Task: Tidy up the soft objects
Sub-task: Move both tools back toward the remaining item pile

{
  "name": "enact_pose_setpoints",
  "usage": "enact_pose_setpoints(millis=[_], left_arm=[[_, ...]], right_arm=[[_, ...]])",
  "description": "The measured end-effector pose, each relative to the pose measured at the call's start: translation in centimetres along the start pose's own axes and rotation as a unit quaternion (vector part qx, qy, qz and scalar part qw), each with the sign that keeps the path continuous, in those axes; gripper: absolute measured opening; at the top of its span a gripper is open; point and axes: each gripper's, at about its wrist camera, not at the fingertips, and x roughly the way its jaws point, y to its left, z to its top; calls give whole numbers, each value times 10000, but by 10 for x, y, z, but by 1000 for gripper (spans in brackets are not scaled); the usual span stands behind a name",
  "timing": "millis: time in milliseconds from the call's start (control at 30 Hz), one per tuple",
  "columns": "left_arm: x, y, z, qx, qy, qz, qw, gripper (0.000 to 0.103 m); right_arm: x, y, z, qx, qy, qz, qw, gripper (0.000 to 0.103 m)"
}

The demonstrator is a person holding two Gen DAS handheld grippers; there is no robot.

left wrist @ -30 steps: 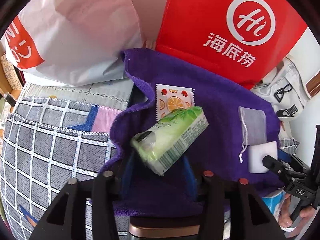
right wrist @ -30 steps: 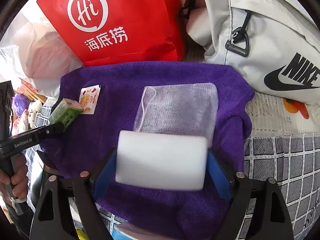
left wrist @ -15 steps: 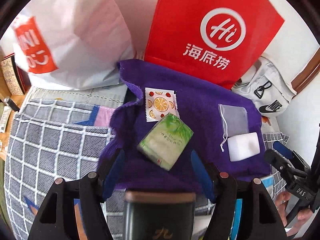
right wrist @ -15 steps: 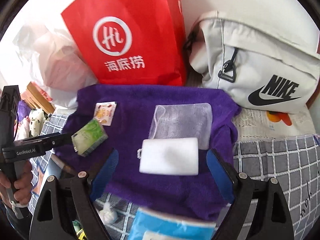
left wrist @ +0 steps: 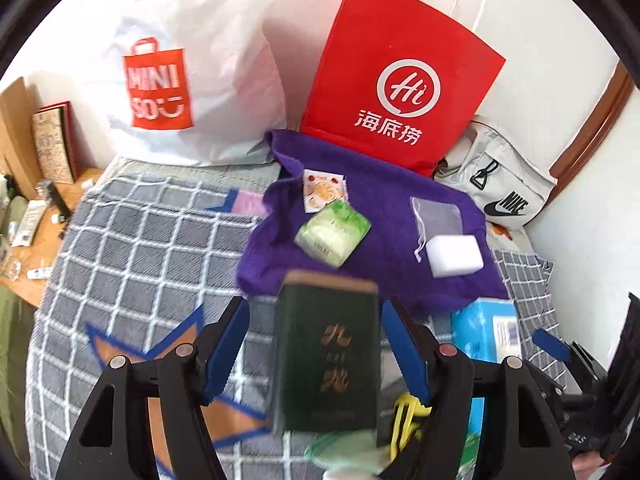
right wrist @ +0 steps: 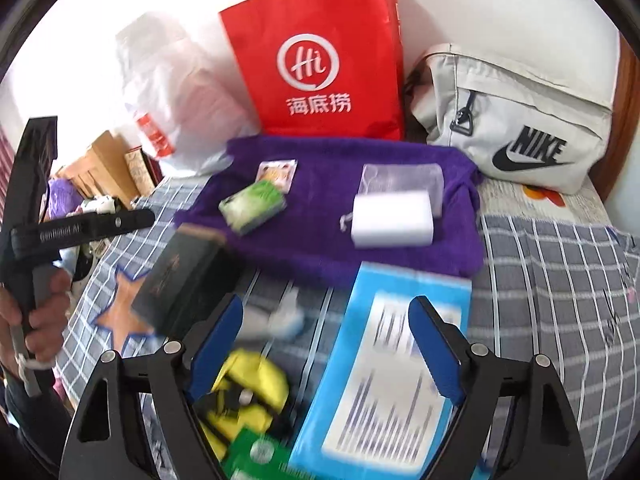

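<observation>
On the purple towel [left wrist: 376, 216] I count four soft things: one green pack [left wrist: 333, 234], one white sponge [left wrist: 454, 255], one mesh pouch [left wrist: 438, 216], one orange packet [left wrist: 324, 191].

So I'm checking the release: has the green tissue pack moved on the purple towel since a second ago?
Yes. The green tissue pack was tilted between the left tool's fingers; now it lies flat on the purple towel, just below the orange-print sachet.
</observation>
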Motion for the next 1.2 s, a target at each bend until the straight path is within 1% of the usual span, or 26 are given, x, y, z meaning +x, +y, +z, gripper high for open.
enact_pose_setpoints(millis=[100, 167, 300, 367, 500, 633, 733, 833, 900, 933, 1000, 1033, 1100, 1133, 1167, 1200], left_arm=[[-12, 1, -16, 85, 21, 64, 9999, 67], [-19, 3, -27, 85, 14, 106, 9999, 67], [-31, 8, -46, -39, -41, 72, 10000, 67], [-33, 9, -56, -106, -29, 52, 9999, 66], [-38, 10, -72, -210, 20, -58, 9998, 66], [-42, 2, -83, -83, 11, -22, 10000, 66], [-44, -1, -90, -26, 36, -65, 10000, 67], [-44, -2, -99, 31, 56, -23, 10000, 67], [-44, -1, -103, 30, 61, -2, 10000, 67], [-43, 0, -106, 18, 64, 4, 10000, 67], [-41, 1, -109, 6, 105, 13, 9999, 67], [-39, 1, -110, 4, 134, 27, 9999, 67], [-38, 1, -112, 9, 168, 47, 9998, 67], [-37, 1, -113, 9, 182, 60, 9998, 67], [-37, 0, -113, 9, 193, 71, 9998, 67], [-37, 0, -113, 12, 198, 73, 9998, 67]], right_arm=[[-16, 1, -22, 108, -53, 76, 9999, 84], [-25, 3, -37, 105, -26, 79, 9999, 77], [-36, 7, -61, 2, 1, 39, 10000, 68], [-39, 10, -75, -142, 34, 1, 9999, 61], [-42, 20, -102, -483, 89, 23, 9988, 60], [-38, 28, -123, -748, 124, -29, 9971, 60], [-24, 31, -134, -892, 159, -321, 9954, 60], [-10, 34, -138, -1062, 231, -533, 9926, 60], [1, 34, -140, -1159, 302, -703, 9903, 58], [5, 34, -140, -1230, 272, -881, 9881, 56], [10, 33, -140, -1316, 256, -1045, 9854, 47], [11, 32, -139, -1303, 242, -1090, 9852, 39], [5, 28, -138, -1167, 202, -946, 9884, 34], [0, 25, -137, -1069, 193, -863, 9903, 24], [-6, 23, -136, -980, 183, -786, 9919, 12], [-13, 20, -134, -827, 178, -604, 9946, 10]])
